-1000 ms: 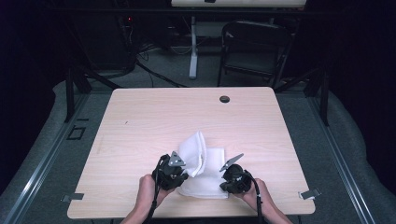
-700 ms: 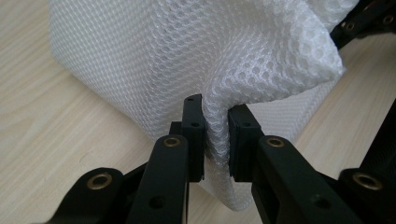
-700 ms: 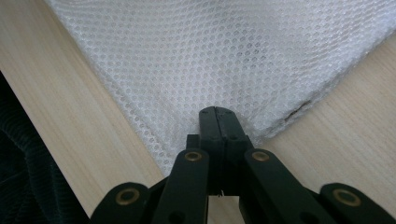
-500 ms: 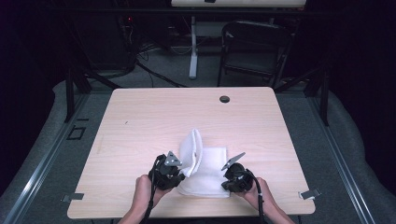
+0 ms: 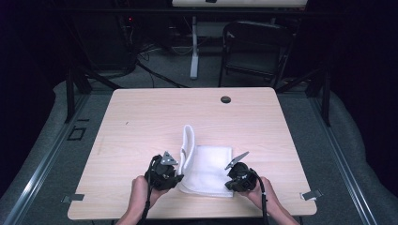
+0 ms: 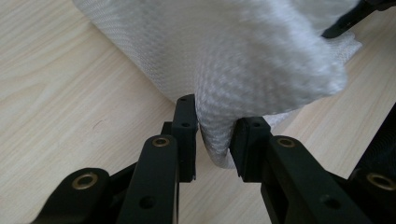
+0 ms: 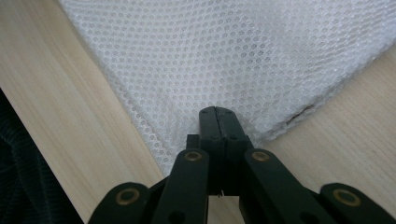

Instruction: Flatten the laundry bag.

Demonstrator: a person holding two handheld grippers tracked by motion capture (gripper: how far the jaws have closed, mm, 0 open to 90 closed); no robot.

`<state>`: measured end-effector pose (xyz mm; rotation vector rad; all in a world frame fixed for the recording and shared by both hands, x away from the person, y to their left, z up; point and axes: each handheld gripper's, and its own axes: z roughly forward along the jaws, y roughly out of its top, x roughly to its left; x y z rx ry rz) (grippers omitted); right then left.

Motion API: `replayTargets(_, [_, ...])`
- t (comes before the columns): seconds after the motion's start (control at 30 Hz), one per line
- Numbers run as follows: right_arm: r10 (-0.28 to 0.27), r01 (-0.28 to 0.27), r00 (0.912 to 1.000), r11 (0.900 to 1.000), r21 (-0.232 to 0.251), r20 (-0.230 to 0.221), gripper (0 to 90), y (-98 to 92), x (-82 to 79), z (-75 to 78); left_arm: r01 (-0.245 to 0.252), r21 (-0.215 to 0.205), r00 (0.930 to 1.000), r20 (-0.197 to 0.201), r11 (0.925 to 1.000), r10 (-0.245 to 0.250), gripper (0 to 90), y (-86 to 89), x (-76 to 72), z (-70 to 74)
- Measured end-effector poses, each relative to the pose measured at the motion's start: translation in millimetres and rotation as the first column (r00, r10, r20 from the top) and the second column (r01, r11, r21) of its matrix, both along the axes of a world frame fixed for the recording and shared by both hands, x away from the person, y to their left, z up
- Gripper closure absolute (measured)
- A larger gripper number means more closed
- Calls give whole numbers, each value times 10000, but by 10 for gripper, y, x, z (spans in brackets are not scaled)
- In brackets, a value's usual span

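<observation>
High view: white cloth [image 5: 206, 168] lies on the near middle of the bench [image 5: 141, 122], its left edge standing up in a fold. Left tool [image 6: 215, 144] has just been opening; a bunched cloth edge sits between its jaws, which touch it loosely. Right tool [image 7: 218, 122] is pressed fully closed, pinching the cloth's near right corner.
</observation>
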<state>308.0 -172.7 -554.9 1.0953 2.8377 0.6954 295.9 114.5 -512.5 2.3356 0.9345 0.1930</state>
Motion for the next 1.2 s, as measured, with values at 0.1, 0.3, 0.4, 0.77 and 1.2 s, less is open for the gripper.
replayTargets(0.1, [-24, 25, 10000, 10000, 79, -52, 900, -9, 6, -3, -123, 36, 9999, -104, 9999, 124, 716, 63, 8, 1])
replayTargets(0.3, [-37, 37, 9999, 10000, 45, -106, 900, -29, 22, 0, -259, 2, 9995, -181, 9997, 259, 635, 174, -3, 36])
replayTargets(0.4, [-54, 56, 9997, 9999, 99, -231, 900, -45, 32, 2, -502, -185, 9985, -240, 9986, 497, 574, 250, -12, 55])
replayTargets(0.77, [-176, 172, 9990, 9998, -91, -422, 900, -105, 65, 17, -1430, -588, 9897, -51, 9880, 1429, 248, 509, -80, 155])
replayTargets(1.2, [-254, 245, 9994, 9991, 351, 227, 660, -199, 57, 232, -1490, -699, 9881, 282, 9864, 1513, 183, 521, -70, 182])
